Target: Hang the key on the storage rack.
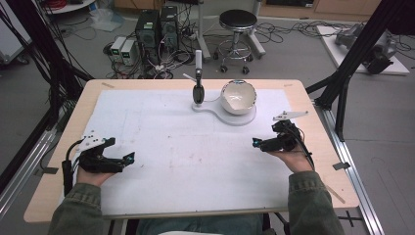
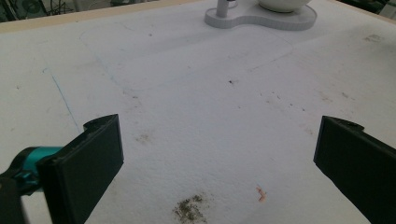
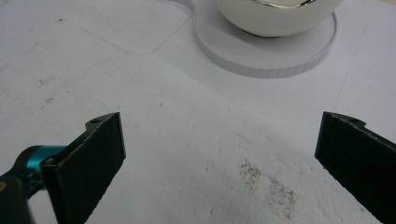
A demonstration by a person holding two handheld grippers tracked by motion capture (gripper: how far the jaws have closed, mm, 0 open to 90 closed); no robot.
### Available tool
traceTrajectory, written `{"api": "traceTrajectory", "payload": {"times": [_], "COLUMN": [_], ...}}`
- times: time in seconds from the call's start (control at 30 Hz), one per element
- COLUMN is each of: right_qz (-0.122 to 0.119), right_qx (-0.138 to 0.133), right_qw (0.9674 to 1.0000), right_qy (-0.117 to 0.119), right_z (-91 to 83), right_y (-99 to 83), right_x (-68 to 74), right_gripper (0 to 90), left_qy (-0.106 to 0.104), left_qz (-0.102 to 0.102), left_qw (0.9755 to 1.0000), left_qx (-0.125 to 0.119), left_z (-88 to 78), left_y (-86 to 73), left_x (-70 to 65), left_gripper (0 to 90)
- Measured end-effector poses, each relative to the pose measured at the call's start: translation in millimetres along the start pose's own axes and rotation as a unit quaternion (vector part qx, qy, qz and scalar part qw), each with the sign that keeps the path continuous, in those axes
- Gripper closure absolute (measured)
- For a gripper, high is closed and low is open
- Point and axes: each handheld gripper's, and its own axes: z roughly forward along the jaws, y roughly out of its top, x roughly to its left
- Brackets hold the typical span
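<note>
A white bowl [image 1: 238, 96] with a shiny inside sits on a flat white base [image 1: 243, 117] at the back middle of the table. An upright black-and-white tool [image 1: 198, 83] stands on the same base, to the bowl's left. My left gripper [image 1: 128, 157] rests low at the table's left, open, nothing between its jaws. My right gripper [image 1: 255, 142] is at the right, just in front of the bowl, also open and empty. The left gripper view has the left gripper [image 2: 219, 140] over bare mat, the base [image 2: 261, 18] far ahead. The right gripper [image 3: 219, 135] faces the bowl [image 3: 275, 16] and base [image 3: 266, 56] close ahead.
A white foam mat [image 1: 171, 147] covers the wooden table [image 1: 313, 127]; it carries dark smudges [image 2: 189, 210] and grit [image 3: 268, 186]. Black frame struts [image 1: 352, 58] rise at the right and left. A stool [image 1: 237, 29] and computer boxes [image 1: 156, 27] stand on the floor behind.
</note>
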Motion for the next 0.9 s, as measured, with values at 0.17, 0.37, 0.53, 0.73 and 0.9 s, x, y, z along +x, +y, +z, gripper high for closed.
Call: {"api": "traceTrajectory", "payload": {"times": [0.17, 0.37, 0.53, 0.73, 0.9], "right_qz": [0.008, 0.024, 0.031, 0.031, 0.021], "right_qx": [-0.011, -0.029, -0.046, -0.070, -0.093], "right_qw": [0.9999, 0.9992, 0.9982, 0.9967, 0.9949], "right_qy": [-0.006, -0.015, -0.021, -0.026, -0.033], "right_z": [-4.9, -16.2, -21.9, -24.3, -26.1], "right_y": [-13.9, -29.1, -41.9, -52.6, -59.9], "right_x": [-3.1, -9.2, -13.2, -15.4, -14.9], "right_gripper": [0.7, 0.7, 0.7, 0.6, 0.6], "left_qy": [0.003, 0.005, 0.006, 0.004, -0.001], "left_qz": [-0.001, -0.004, -0.005, -0.012, -0.017], "left_qw": [1.0000, 1.0000, 0.9999, 0.9999, 0.9998], "left_qx": [0.002, 0.006, 0.009, 0.007, 0.006], "left_z": [-2.1, -3.3, -4.8, -8.0, -10.5], "left_y": [-1.6, -3.2, -5.0, -7.9, -9.3], "left_x": [-0.7, -0.7, -0.2, 1.2, 2.4], "left_gripper": [1.9, 1.9, 1.9, 1.9, 1.9]}}
